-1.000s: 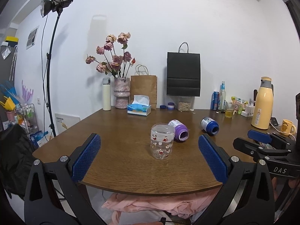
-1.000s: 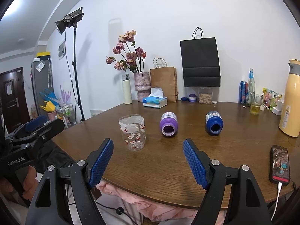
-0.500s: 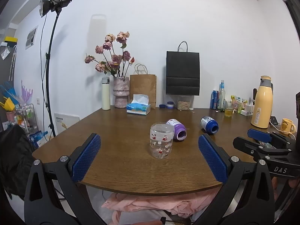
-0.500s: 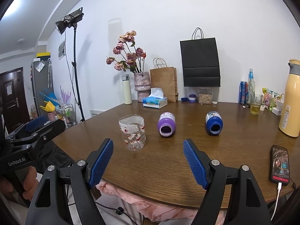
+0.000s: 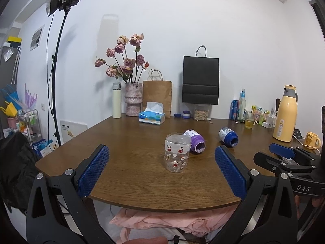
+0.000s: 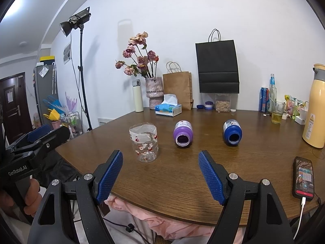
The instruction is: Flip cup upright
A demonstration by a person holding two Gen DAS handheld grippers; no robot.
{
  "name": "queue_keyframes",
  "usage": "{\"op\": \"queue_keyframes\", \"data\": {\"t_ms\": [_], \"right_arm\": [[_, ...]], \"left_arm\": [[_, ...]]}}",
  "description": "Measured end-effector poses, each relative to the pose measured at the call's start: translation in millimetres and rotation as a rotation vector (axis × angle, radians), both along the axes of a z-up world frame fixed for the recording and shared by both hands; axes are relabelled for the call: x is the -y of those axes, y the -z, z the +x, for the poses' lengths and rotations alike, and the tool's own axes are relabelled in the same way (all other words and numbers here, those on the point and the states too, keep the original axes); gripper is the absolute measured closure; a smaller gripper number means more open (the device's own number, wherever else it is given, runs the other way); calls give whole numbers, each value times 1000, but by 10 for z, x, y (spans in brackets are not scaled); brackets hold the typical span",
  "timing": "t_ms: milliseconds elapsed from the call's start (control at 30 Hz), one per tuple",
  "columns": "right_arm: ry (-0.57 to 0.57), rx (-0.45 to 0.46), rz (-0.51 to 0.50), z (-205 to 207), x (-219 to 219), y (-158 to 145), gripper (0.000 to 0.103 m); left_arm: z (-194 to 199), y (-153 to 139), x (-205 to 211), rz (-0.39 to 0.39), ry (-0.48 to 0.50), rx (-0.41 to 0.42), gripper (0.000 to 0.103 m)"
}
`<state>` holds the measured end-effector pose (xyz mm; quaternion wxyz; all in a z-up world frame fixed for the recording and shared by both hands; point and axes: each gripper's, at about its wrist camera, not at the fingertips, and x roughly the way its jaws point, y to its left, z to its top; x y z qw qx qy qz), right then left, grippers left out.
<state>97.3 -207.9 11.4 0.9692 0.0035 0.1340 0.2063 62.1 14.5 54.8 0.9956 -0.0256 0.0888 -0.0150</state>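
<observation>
A clear plastic cup [image 5: 177,153] with red cartoon prints stands upright, mouth up, on the brown table [image 5: 130,174]; it also shows in the right wrist view [image 6: 144,142]. A purple cup [image 6: 182,133] and a blue cup [image 6: 232,132] lie on their sides behind it, mouths toward me; both show in the left wrist view too, purple [image 5: 194,141] and blue [image 5: 228,137]. My left gripper [image 5: 161,170] is open and empty, short of the clear cup. My right gripper [image 6: 160,175] is open and empty, near the table's front edge.
A phone [image 6: 303,178] on a cable lies at the front right. A yellow thermos [image 6: 314,105], a glass of tea [image 6: 277,112], cans and bottles stand at the right. A tissue box [image 6: 168,108], a vase [image 6: 154,92] and paper bags line the back wall.
The purple cup has rolled slightly, its mouth turning a little to the left. Both grippers have stayed open and almost still.
</observation>
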Motion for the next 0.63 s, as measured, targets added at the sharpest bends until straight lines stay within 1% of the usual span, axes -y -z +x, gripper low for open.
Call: {"op": "queue_keyframes", "data": {"t_ms": [533,633], "right_arm": [[-7,-16,-9,27,-40,60,21],[-9,-19,-7,31,-41,68,21]], "left_arm": [[-3,15,-4,5,9,-8,0],[-16,27,-8,-8,54,-9,0]]}}
